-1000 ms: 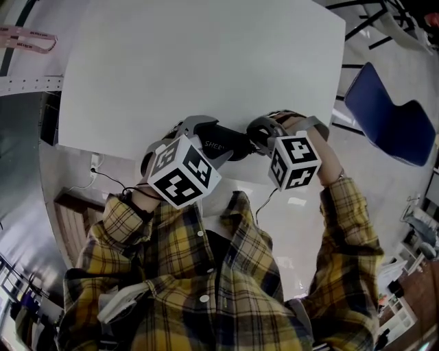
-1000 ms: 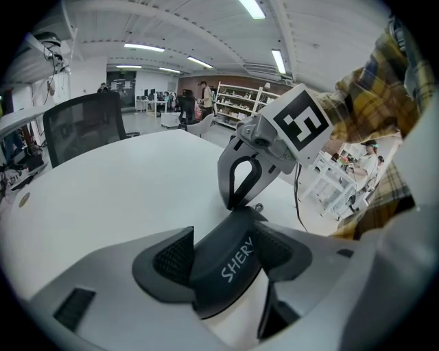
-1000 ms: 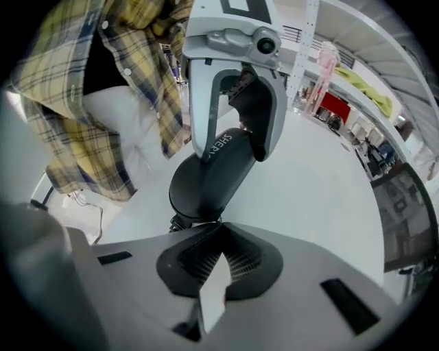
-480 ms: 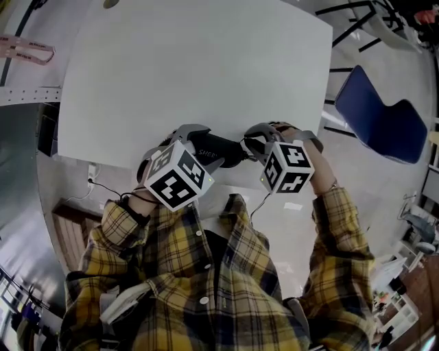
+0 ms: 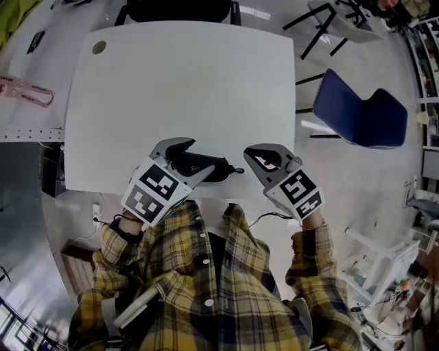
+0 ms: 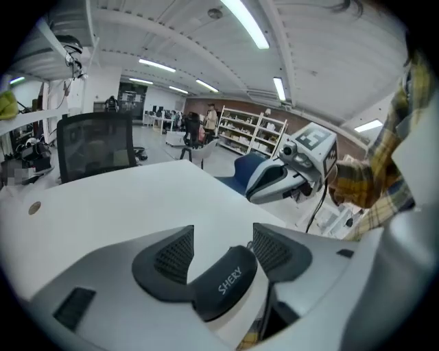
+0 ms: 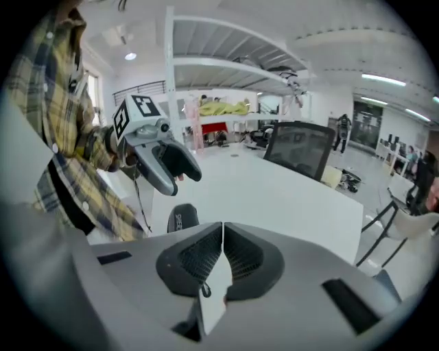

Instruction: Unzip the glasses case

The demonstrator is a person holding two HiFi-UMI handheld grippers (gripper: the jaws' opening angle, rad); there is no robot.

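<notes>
A black glasses case (image 5: 206,166) marked SHERY lies at the near edge of the white table (image 5: 185,82). My left gripper (image 5: 200,160) is shut on it, one jaw on each side; in the left gripper view the case (image 6: 226,282) sits between the pads (image 6: 171,255). A small zipper pull (image 5: 239,170) sticks out of the case's right end. My right gripper (image 5: 255,155) is a short way to the right of the case, apart from it. Its jaws (image 7: 222,232) are shut together with nothing between them. The right gripper view shows the case (image 7: 182,218) below the left gripper (image 7: 161,161).
A blue chair (image 5: 360,113) stands to the right of the table and a black office chair (image 5: 178,8) at its far side. A pink object (image 5: 24,89) lies on the surface to the left. The table has a cable hole (image 5: 99,47) in its far left corner.
My right gripper has drawn away from the case's right end to the right. The left gripper still holds the case, now nearer the table's edge. The head view has shifted.
</notes>
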